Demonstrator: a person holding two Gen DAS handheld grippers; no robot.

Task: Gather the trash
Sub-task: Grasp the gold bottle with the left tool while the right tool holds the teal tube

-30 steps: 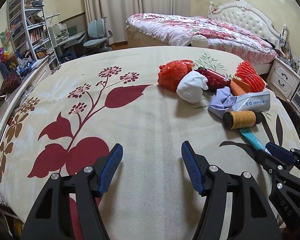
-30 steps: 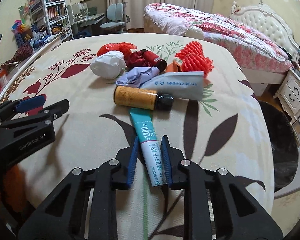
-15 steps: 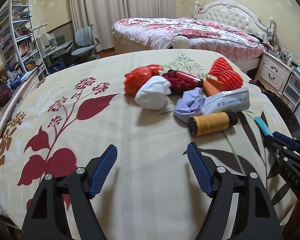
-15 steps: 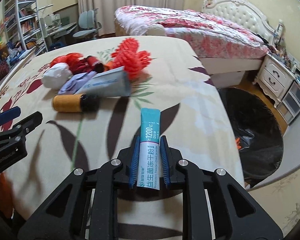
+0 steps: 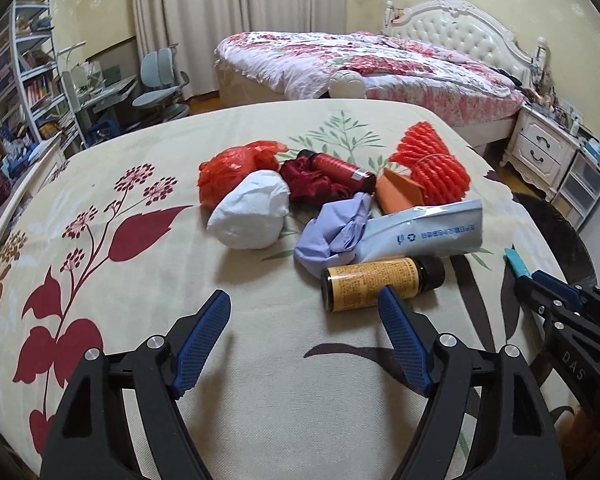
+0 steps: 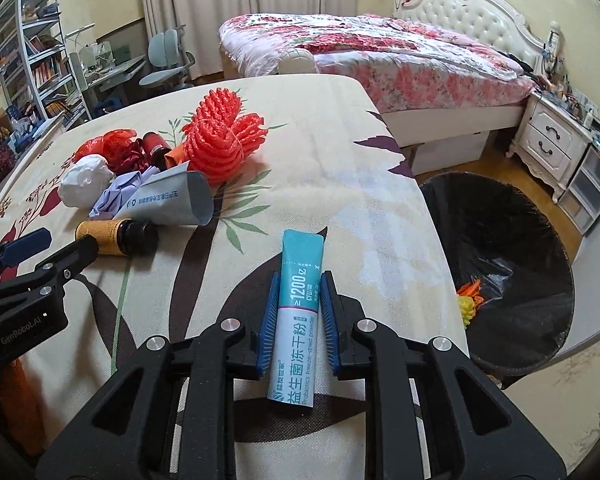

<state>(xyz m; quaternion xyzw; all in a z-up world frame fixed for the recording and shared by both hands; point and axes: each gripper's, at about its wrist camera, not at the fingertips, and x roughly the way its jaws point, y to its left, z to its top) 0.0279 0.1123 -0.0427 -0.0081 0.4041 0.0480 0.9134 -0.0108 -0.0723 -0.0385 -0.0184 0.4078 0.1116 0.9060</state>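
Lying lengthwise between the right gripper's [image 6: 299, 304] clamped jaws: teal sachet [image 6: 298, 312].

Background: a bed [image 5: 380, 64] with floral pink quilt and white tufted headboard [image 5: 456, 28]. White nightstand [image 5: 544, 152] beside it at right. Bookshelf [image 5: 24, 80] and grey desk chair [image 5: 160, 80] at left; drawn curtains [image 5: 236, 20] behind.

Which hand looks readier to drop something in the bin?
Probably the right. Its fingers grip the teal sachet, and the black bin sits just beyond the table edge beside it. The left gripper holds nothing and is opening.
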